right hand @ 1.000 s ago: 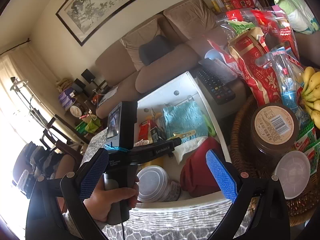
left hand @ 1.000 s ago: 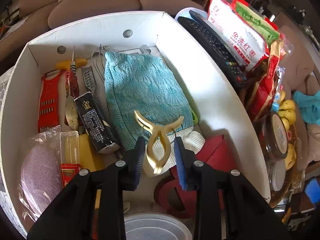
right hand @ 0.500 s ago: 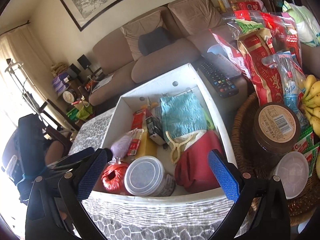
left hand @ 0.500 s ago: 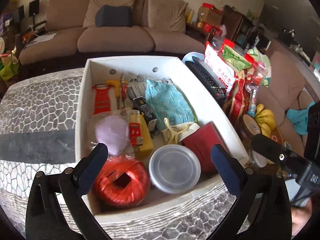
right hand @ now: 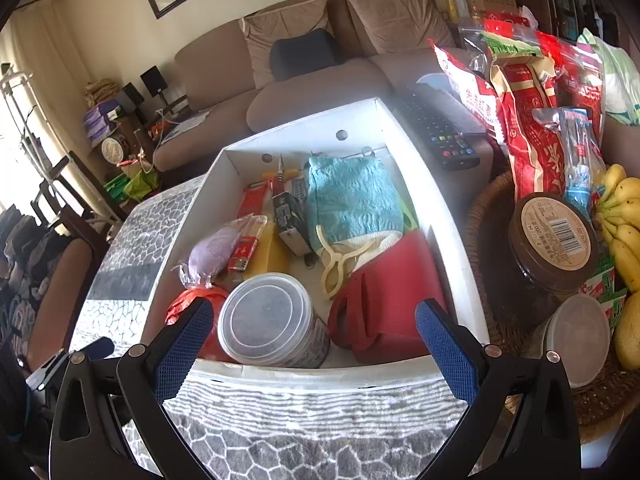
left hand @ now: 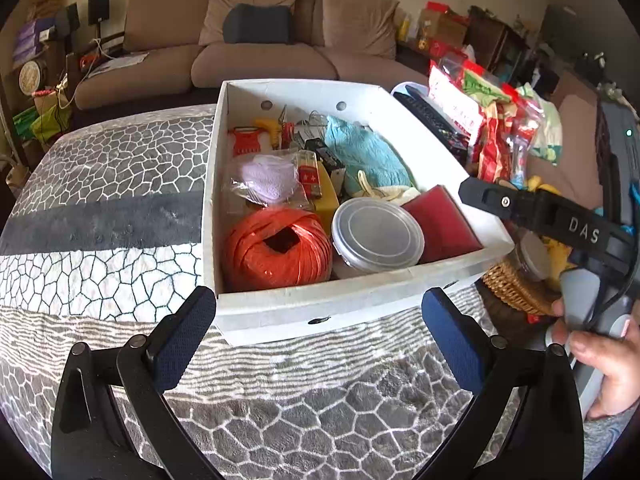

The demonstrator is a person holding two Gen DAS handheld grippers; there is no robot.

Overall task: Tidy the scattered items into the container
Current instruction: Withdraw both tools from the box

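Observation:
A white cardboard box (left hand: 352, 304) (right hand: 312, 376) sits on the patterned grey cloth, filled with items. Inside lie a cream hair claw clip (right hand: 340, 264) on a teal knit cloth (right hand: 352, 200) (left hand: 364, 152), a red ball of twine (left hand: 280, 248), a lidded plastic tub (left hand: 378, 232) (right hand: 268, 316), a red pouch (right hand: 384, 300) (left hand: 440, 224) and a lilac sponge in a bag (left hand: 268, 176). My left gripper (left hand: 320, 332) is open and empty, just short of the box's near wall. My right gripper (right hand: 312, 340) is open and empty over the same near wall.
A wicker basket (right hand: 488, 216) right of the box holds a brown jar (right hand: 552, 240), bananas (right hand: 624, 216) and snack bags (right hand: 536, 128). A black remote (right hand: 436, 132) lies beyond the box. A hand (left hand: 604, 360) grips the right gripper's handle. A brown sofa (left hand: 256, 56) stands behind.
My left gripper let go of the cream hair clip inside the box, opened wide and drew back out to the box's near side. The right gripper swung left and tipped down a little.

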